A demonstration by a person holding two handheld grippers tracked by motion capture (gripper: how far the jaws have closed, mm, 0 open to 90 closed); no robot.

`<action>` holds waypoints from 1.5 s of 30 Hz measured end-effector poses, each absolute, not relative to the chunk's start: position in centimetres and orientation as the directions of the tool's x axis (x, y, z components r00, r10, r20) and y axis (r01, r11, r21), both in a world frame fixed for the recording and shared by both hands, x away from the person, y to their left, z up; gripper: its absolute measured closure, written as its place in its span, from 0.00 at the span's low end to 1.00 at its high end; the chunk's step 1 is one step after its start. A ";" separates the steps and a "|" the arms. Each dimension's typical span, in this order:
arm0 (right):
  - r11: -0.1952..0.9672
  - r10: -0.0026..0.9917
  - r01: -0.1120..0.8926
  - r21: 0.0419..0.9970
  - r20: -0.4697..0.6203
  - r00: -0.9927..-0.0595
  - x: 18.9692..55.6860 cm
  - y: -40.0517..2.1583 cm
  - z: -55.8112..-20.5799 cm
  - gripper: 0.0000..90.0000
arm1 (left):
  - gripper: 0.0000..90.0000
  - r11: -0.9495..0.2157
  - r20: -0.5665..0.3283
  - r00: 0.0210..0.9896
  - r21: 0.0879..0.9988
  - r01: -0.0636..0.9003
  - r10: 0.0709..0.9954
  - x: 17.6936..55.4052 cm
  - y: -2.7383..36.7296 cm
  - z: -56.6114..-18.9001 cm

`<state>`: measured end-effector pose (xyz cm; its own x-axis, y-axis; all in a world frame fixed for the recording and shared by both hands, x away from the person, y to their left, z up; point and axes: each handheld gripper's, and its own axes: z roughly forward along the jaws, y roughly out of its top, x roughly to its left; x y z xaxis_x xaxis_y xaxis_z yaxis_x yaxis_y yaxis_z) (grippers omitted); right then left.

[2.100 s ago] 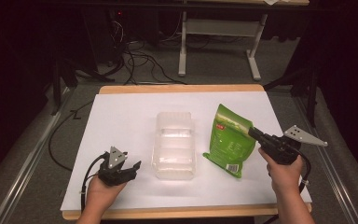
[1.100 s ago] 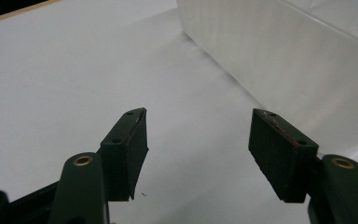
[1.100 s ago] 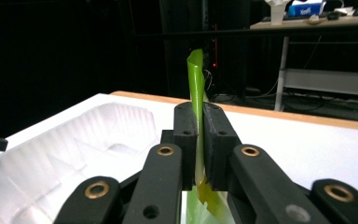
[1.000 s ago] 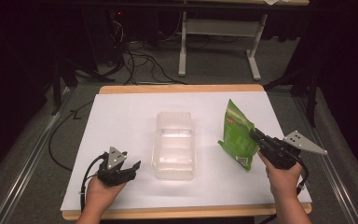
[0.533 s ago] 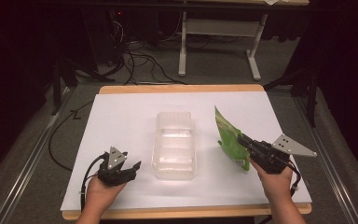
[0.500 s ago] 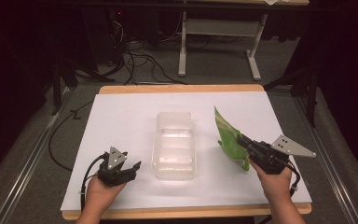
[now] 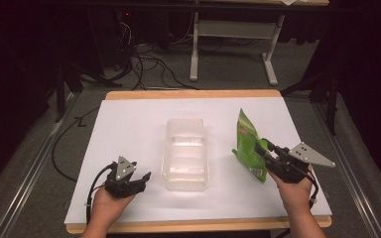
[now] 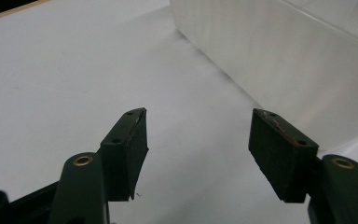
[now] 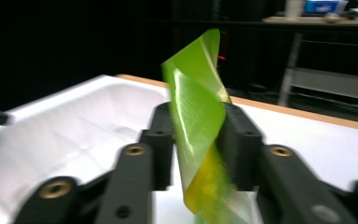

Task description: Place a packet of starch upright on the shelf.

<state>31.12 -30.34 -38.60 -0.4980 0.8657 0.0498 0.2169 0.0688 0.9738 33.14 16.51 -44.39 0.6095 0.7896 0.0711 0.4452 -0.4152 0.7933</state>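
Observation:
A green snack bag (image 7: 248,141) stands on edge on the white table (image 7: 129,124), just right of a clear plastic container (image 7: 186,153). My right gripper (image 7: 262,147) reaches its lower right side. In the right gripper view the twisted bag (image 9: 196,107) rises between the jaws of my right gripper (image 9: 196,140). Those jaws have just been opening, and the pads now stand a little apart around the bag. My left gripper (image 7: 145,177) rests open on the table by the container's front left corner. Nothing lies between the jaws of my left gripper (image 8: 198,140); the container's wall (image 8: 298,60) is ahead to the right.
The table's wooden edge (image 7: 193,94) runs along the far side. Beyond it are a dark floor with cables (image 7: 149,64) and a desk frame (image 7: 228,49). White tabletop lies left of the container.
The bag lay flat two seconds ago. My right gripper raised it on edge and carried it left toward the container. The left gripper has stayed put.

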 end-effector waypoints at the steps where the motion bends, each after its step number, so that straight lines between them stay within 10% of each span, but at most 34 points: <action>1: 0.076 0.874 0.222 0.972 0.042 -0.483 31.2 -30.3 -38.6 0.70 | 0.42 -0.416 0.071 0.611 0.793 0.445 0.789 33.1 16.5 -44.4; 24: 0.023 0.914 0.324 0.946 0.111 -0.390 33.4 -32.8 -39.9 0.49 | 0.42 -0.425 0.075 0.617 0.789 0.444 0.783 33.1 16.3 -44.5; 31: 0.040 0.940 0.336 0.941 0.079 -0.332 33.7 -33.6 -39.8 0.98 | 0.42 -0.426 0.077 0.617 0.788 0.444 0.784 33.1 16.3 -44.5; 45: 0.122 0.804 0.189 0.974 0.014 -0.594 30.2 -27.9 -37.3 1.00 | 0.42 -0.418 0.075 0.610 0.794 0.441 0.789 33.1 16.5 -44.4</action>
<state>30.16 -27.92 -37.27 -0.5938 0.8045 0.0143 0.1891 0.1223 0.9743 33.10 16.48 -44.38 0.6104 0.7885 0.0754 0.4414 -0.4176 0.7942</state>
